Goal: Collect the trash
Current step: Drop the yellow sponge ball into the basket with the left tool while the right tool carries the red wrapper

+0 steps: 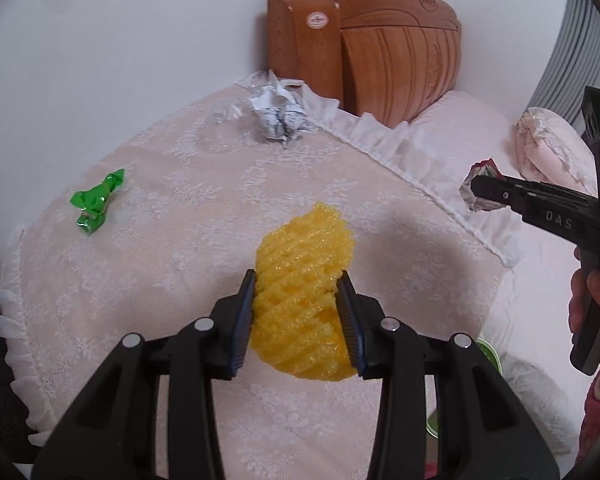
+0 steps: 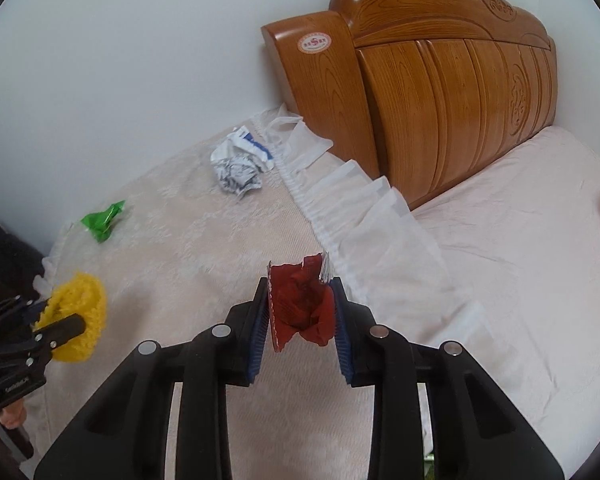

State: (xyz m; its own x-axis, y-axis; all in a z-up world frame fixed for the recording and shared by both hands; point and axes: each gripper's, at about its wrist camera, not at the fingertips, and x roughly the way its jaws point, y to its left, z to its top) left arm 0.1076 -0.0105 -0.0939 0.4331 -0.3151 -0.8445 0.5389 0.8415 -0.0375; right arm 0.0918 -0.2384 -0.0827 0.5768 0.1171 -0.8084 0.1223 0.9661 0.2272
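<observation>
My left gripper (image 1: 299,280) is shut on a yellow foam fruit net (image 1: 305,280), held above the lace-covered stand (image 1: 160,240). It also shows in the right wrist view (image 2: 76,312). My right gripper (image 2: 300,286) is shut on a red foil wrapper (image 2: 302,306); in the left wrist view the wrapper (image 1: 480,188) shows its silver side at the right. A green wrapper (image 1: 96,202) (image 2: 104,220) lies at the stand's left. A crumpled white paper (image 1: 278,114) (image 2: 236,168) lies at the far edge. A clear plastic scrap (image 1: 224,114) lies next to it.
A wooden headboard (image 2: 440,92) stands against the white wall. The pink bed (image 2: 520,240) lies right of the stand. A pink pillow (image 1: 548,148) sits on the bed. A green-rimmed container (image 1: 490,354) shows below the left gripper at the right.
</observation>
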